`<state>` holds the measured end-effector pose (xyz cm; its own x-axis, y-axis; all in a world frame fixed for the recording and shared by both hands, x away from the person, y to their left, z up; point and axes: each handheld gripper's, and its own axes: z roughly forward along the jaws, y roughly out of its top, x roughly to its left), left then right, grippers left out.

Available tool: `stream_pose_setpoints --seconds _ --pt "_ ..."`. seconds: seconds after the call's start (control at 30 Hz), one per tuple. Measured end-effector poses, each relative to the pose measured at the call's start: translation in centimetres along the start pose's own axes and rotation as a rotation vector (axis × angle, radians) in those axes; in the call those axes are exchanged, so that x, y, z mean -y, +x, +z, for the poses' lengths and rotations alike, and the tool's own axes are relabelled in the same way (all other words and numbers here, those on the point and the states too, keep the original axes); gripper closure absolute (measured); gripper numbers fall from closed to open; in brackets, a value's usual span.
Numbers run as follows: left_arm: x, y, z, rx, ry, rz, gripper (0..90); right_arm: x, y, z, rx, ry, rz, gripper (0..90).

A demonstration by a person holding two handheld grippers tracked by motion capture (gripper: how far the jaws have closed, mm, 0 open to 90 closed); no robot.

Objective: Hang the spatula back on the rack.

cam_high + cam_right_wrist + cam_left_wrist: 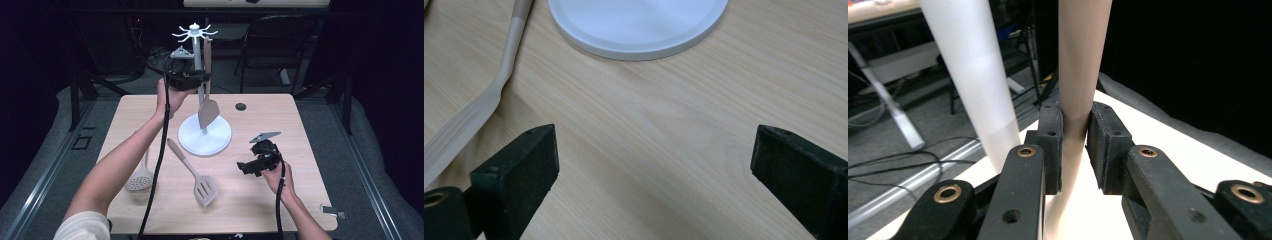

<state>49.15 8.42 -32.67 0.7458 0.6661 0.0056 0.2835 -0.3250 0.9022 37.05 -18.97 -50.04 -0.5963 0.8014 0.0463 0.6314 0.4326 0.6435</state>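
A white utensil rack (197, 57) with a ring of hooks on top rises from a round base (205, 136) at mid-table. My left gripper (201, 79) is raised beside the pole and shut on the handle of a beige solid spatula (208, 112). The spatula hangs upright with its blade just above the base. In the left gripper view both pads press on that handle (1080, 75), and the pole (973, 75) stands just to its left. My right gripper (243, 168) rests low over the table, open, with bare wood between its jaws (654, 165).
A beige slotted spatula (204, 187) lies in front of the base (639, 25), its handle (474, 115) near my right gripper. A round skimmer (140, 180) lies under the left forearm. A cable hole (240, 106) sits behind the rack; a chair (275, 40) stands beyond the table (300, 200).
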Motion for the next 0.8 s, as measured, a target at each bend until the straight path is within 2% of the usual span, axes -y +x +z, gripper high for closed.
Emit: stream_pose_setpoints --seconds 0.23,0.43,0.53,0.8 --pt "0.0 -0.3 0.0 -0.011 -0.001 0.024 75.5 0.0 0.0 0.0 -0.005 0.0 0.0 5.1" --pt "0.0 -0.6 -0.7 0.021 0.005 0.036 67.0 0.0 -0.1 0.0 0.002 0.01 -0.009 5.2" --pt "0.2 -0.6 -1.1 0.03 0.012 0.044 62.9 0.0 0.1 0.0 0.0 -0.005 0.0 5.2" --pt "1.0 -0.1 -2.5 0.048 0.025 0.04 61.7 0.0 0.0 0.0 0.002 -0.001 -0.002 5.3"
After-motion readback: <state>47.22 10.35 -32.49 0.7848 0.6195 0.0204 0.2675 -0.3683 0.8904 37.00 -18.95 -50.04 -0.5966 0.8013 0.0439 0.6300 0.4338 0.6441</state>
